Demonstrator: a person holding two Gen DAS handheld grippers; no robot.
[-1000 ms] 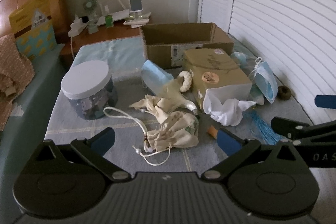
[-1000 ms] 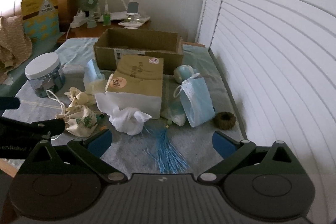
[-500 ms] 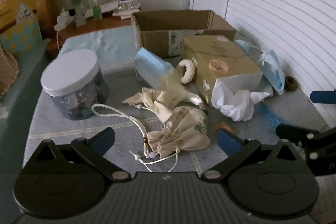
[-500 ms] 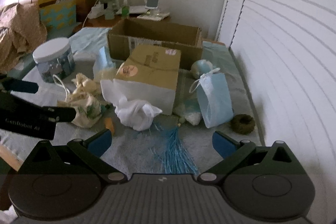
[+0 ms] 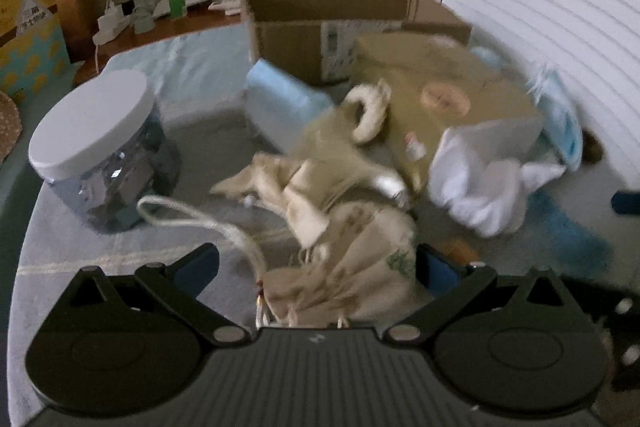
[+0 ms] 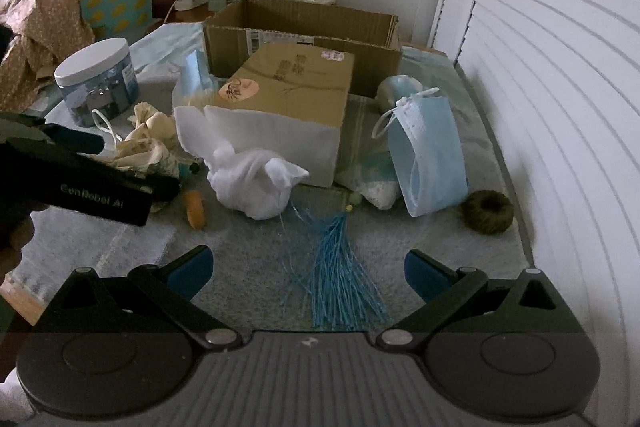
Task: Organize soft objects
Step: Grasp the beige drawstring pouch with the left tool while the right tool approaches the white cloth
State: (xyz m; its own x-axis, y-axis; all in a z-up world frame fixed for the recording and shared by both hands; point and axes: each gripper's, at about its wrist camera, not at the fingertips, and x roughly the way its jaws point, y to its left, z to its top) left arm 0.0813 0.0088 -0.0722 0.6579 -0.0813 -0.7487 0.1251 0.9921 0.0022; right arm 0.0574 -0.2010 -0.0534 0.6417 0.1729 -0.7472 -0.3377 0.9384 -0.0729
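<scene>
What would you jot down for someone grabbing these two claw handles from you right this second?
Left claw: open, straddling the beige drawstring pouch but not closed on it.
Right claw: open, empty, hovering above the blue tassel.
On the mat: white cloth spilling from the tan closed box, blue face mask leaning to its right, dark twine roll by the shutters, lidded jar at left.
Open cardboard box stands at the back; I cannot see inside it.
Done: nothing visibly sorted.
Left: probably close on the pouch first, then gather the other soft pieces.
</scene>
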